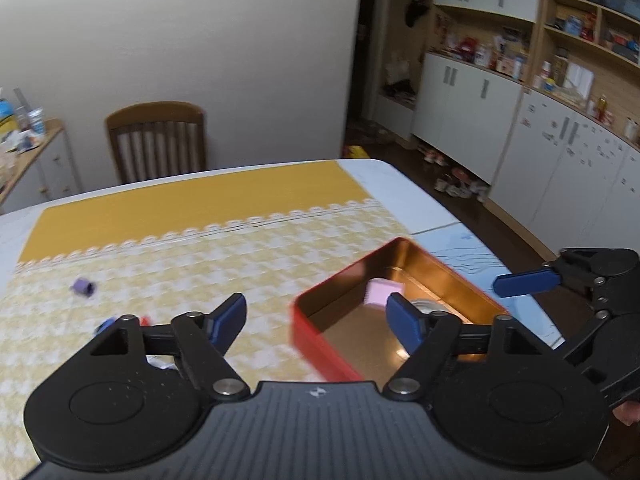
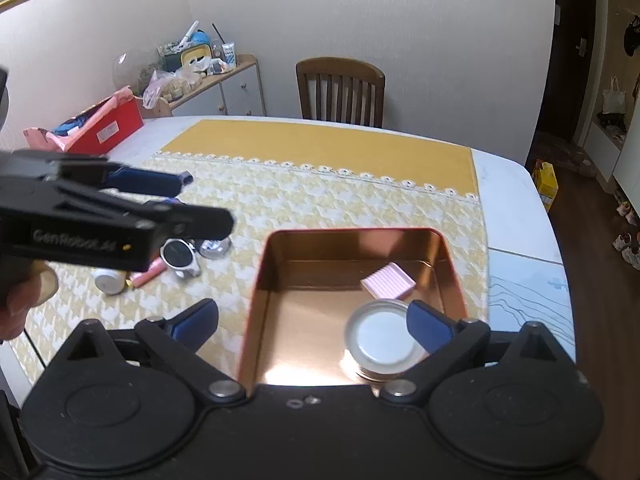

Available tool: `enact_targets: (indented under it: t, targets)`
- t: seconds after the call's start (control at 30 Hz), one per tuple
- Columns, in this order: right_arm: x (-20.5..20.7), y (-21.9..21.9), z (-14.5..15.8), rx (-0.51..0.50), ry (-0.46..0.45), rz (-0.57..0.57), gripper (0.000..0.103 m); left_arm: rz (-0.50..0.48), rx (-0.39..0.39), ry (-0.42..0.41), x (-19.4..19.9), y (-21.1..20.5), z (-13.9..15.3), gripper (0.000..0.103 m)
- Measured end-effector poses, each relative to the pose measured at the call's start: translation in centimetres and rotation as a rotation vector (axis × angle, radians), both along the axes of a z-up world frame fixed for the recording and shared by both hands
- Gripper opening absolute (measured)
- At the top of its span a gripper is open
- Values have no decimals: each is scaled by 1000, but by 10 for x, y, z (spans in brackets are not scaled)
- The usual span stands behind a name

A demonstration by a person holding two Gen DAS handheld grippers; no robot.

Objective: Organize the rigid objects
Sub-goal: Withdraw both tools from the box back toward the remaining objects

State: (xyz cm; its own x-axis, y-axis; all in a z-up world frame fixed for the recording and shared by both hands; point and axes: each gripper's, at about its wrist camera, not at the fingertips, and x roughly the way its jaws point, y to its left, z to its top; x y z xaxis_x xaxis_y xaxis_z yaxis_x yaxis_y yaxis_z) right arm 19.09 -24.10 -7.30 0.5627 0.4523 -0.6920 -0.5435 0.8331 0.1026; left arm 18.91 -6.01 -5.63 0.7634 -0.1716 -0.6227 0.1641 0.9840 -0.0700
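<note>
The red tin (image 2: 352, 236) is being kept open-topped on the yellow patterned cloth (image 2: 340, 200), near the table's right edge, evidently as the collecting place. Two things are already lying inside: a pink ribbed block (image 2: 387, 280) toward the far wall and a round silver-rimmed tin (image 2: 382, 338) nearer the camera (both flat on the floor, apart from each other).

The right gripper (image 2: 316, 320) is being held above the tin, jaws spread wide, nothing gripped. The left gripper (image 1: 316, 316) is likewise being carried open and empty, straddling the tin's left wall.

Still being left out on the cloth: a watch (image 2: 180, 258), a pink stick (image 2: 150, 276), a white round item (image 2: 109, 280) and a small purple piece (image 1: 83, 287). The left gripper's body is partly blocking the right-wrist view of this cluster; a red box (image 2: 102, 128) is standing well apart.
</note>
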Motion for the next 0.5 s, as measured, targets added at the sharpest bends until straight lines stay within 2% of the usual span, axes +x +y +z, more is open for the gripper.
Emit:
enact_targets:
  t: [0.3,0.5]
  targets:
    - [-12,38,7,55,-29,10,103,108,32,-41,-41,63,-7,83]
    - [-16,73,6,46,-31,28,103,180,30,-10,-57,102,-22,85]
